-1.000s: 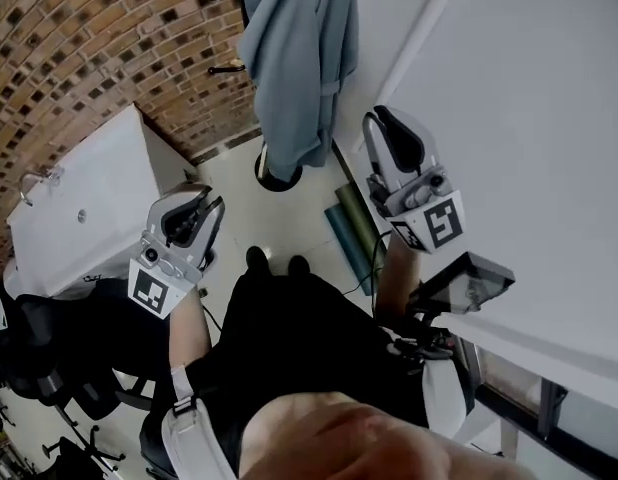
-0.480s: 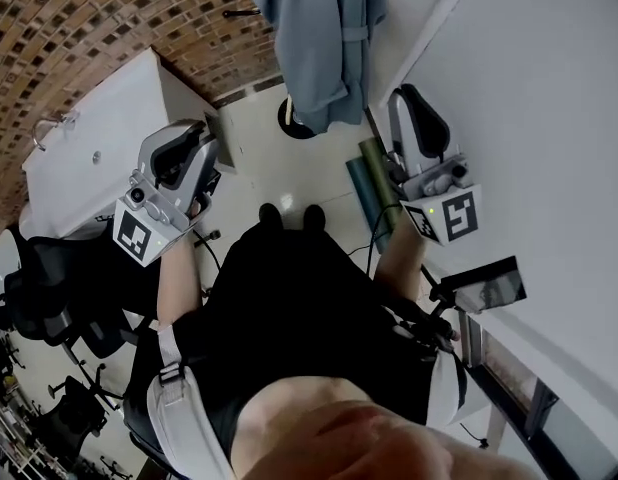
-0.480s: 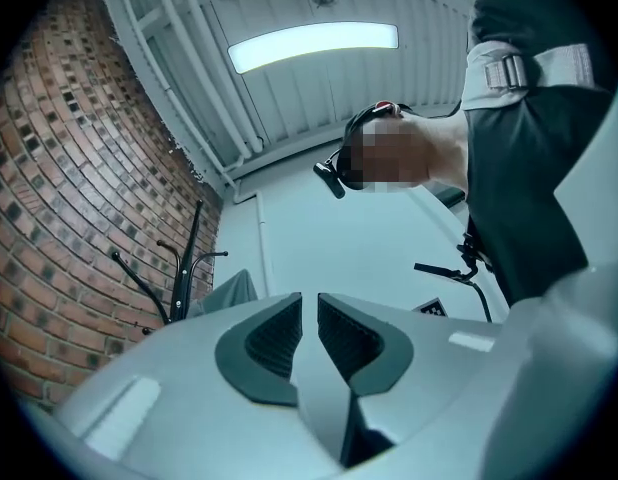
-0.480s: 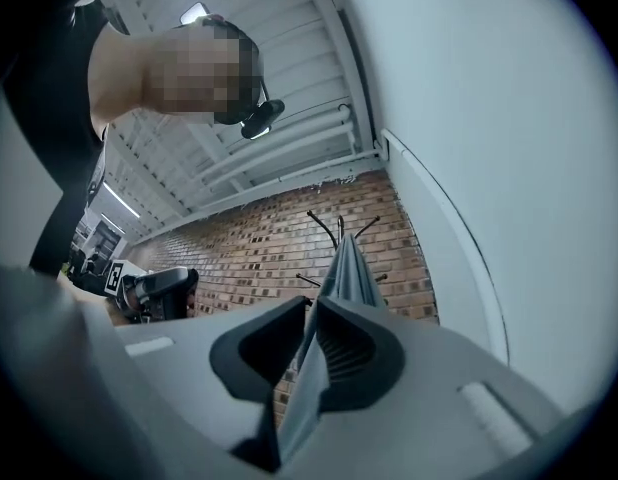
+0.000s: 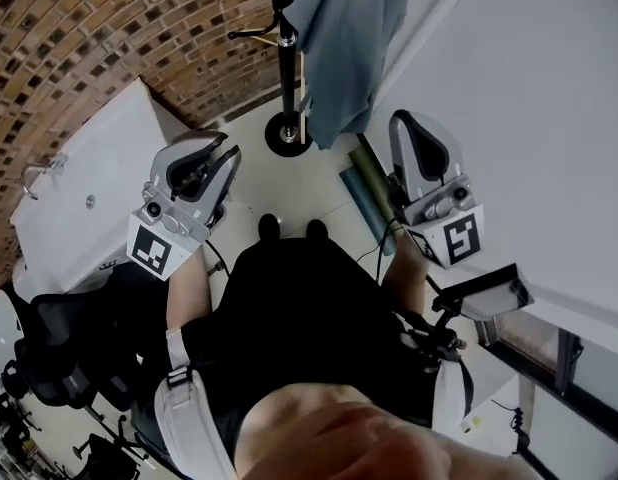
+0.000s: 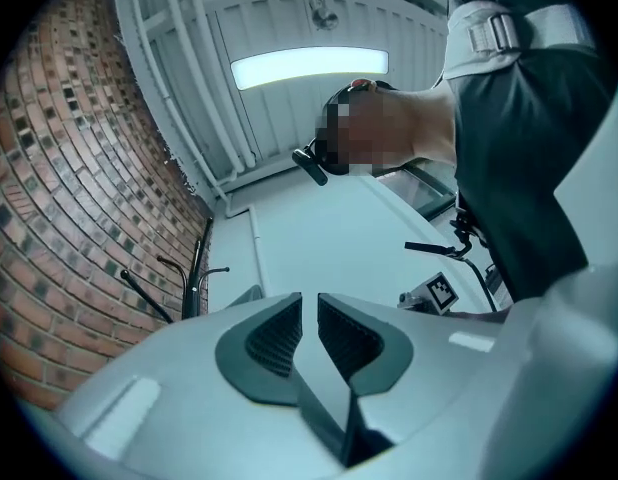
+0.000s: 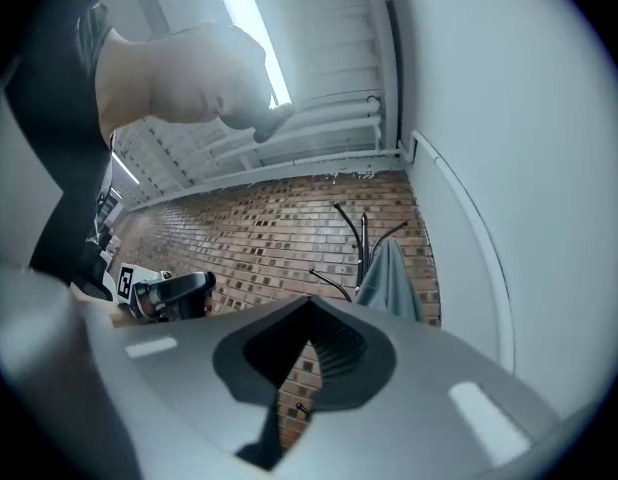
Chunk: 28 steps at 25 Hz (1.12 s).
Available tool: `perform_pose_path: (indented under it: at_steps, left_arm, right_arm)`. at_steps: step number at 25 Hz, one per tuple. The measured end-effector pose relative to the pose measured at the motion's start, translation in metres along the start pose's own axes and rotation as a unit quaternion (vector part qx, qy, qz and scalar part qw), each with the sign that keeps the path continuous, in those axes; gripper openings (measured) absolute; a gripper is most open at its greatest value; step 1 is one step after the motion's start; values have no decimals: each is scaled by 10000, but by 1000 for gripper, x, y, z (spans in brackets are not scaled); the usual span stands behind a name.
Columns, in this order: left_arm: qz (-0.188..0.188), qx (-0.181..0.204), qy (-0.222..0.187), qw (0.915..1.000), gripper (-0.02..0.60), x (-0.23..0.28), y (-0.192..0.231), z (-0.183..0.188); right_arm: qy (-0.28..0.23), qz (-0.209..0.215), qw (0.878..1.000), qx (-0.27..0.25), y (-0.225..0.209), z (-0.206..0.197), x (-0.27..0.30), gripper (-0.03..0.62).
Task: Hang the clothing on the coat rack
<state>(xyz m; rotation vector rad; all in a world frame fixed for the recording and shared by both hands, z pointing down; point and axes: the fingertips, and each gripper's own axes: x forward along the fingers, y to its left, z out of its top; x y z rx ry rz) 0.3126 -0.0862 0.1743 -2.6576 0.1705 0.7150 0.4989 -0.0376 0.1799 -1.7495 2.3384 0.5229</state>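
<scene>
Clothing first, from the head view: the grey-blue fabric garment (image 5: 349, 38) hangs draped on the black metal coat rack (image 5: 286, 58), close against its pole and in front of the red brick wall (image 5: 109, 28). My left gripper (image 5: 227, 160) is raised beside the white cabinet (image 5: 79, 198). My right gripper (image 5: 405, 120) is raised on the other side, over the rolled green mats (image 5: 374, 193) lying on the floor. Both are well apart from the garment, and neither carries anything.

Left gripper view: my two ribbed pads stand side by side with only a narrow slit between them. The pale wall shows through that slit and nothing sits in it. The rack's bare hooks rise at the left against the brick, a long ceiling light (image 6: 309, 66) glows overhead, and the marker cube of my other gripper peeks in low at the right.

Right gripper view: my jaws are closed, tips meeting in a point, with no cloth caught between them. Past them the rack stands against the brick with the garment hanging down its right side. My left gripper shows off to the left.
</scene>
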Motion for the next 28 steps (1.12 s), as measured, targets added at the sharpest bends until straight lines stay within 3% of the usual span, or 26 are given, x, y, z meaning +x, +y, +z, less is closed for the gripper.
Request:
perform_pose_path:
  at_steps: [8, 13, 22, 28]
  left_arm:
    - [-407, -123, -224, 9988, 52, -28, 38, -7]
    - [-331, -289, -307, 9986, 52, -37, 42, -4]
    - [-121, 65, -592, 9982, 43, -60, 26, 48]
    - [450, 358, -475, 9972, 43, -76, 17, 72]
  right_arm:
    - [729, -386, 9946, -626, 65, -9, 10, 2]
    - [895, -438, 9927, -681, 79, -8, 11, 2]
    - [595, 131, 9948, -819, 107, 15, 24, 2]
    - [439, 898, 9917, -811, 129, 27, 45, 2]
